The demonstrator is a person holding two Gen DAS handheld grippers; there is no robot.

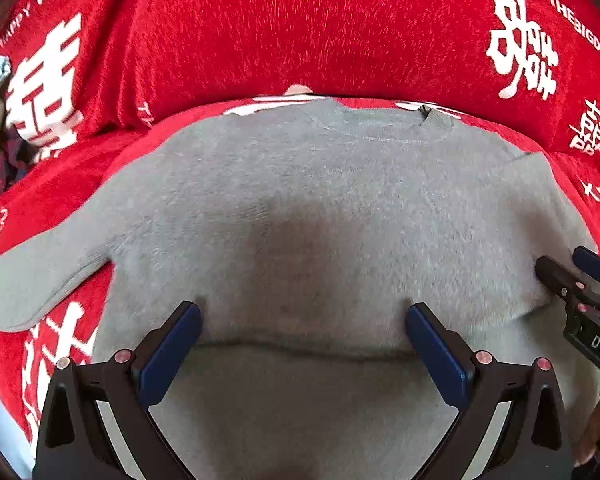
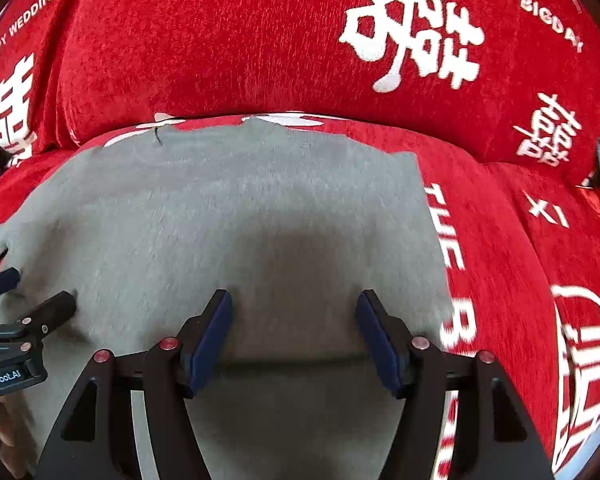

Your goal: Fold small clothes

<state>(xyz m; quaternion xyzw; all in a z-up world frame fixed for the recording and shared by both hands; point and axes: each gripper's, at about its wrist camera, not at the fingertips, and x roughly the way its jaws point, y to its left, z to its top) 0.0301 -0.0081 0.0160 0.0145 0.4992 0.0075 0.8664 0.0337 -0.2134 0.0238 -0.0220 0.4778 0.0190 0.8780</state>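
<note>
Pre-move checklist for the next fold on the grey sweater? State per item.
1. Left gripper open, nothing between pads: ok.
2. Right gripper open, nothing pinched: ok.
3. Grey sweater body lying flat on the red cover: ok.
4. Right side folded in, straight edge: ok.
5. Left sleeve folded in: not ok, sticks out.
6. Bottom hem position: cannot tell.

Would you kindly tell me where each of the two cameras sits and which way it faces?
Left wrist view: on the left gripper, angled down at the grey sweater, its left sleeve spread; open blue pads show, right gripper at the right edge.
Right wrist view: on the right gripper, angled down over the sweater's right side; open pads show, left gripper at the left edge.
Shared: sweater, red printed cover, each other's gripper.
</note>
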